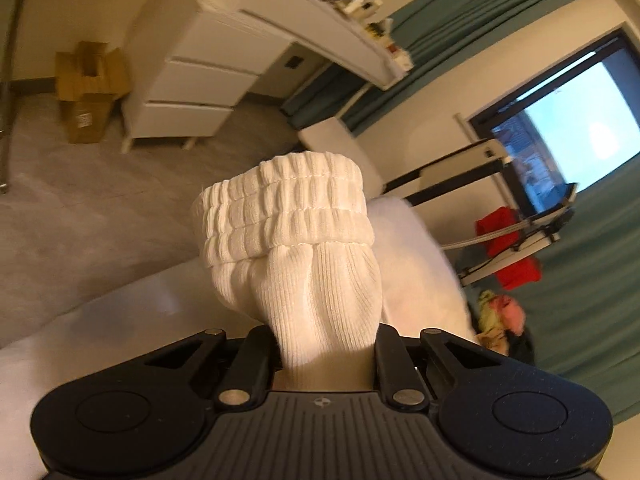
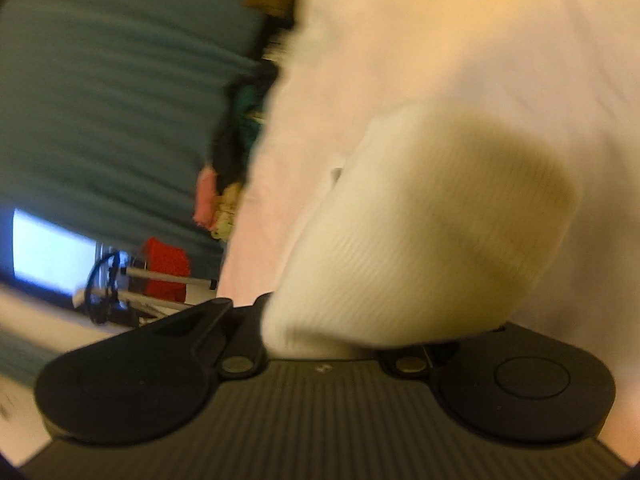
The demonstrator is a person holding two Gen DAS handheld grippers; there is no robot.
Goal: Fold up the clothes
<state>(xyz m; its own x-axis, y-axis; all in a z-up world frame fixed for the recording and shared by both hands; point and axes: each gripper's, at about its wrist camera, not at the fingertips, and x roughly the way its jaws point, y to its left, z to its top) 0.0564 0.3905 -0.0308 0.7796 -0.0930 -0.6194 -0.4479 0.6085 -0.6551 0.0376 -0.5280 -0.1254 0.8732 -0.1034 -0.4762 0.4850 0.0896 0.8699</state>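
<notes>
A white ribbed garment [image 1: 288, 216] with a gathered elastic band stands bunched up out of my left gripper [image 1: 322, 338], which is shut on it; the cloth hides the fingertips. In the right wrist view the picture is blurred. Another part of the white ribbed garment [image 2: 432, 220] bulges over my right gripper [image 2: 352, 336], which is shut on it, its right finger covered by cloth. Both grippers are held above the white bed [image 1: 100, 320], also seen as the white bed [image 2: 440, 20] behind the cloth.
A white desk with drawers [image 1: 192, 80] and cardboard boxes [image 1: 88, 80] stand across the grey floor. Teal curtains [image 1: 460, 20] and a window [image 1: 568, 120] are to the right. A bar frame with a cable [image 1: 480, 168], a red cloth [image 1: 508, 240] and colourful clothes [image 1: 500, 312] lie beside the bed.
</notes>
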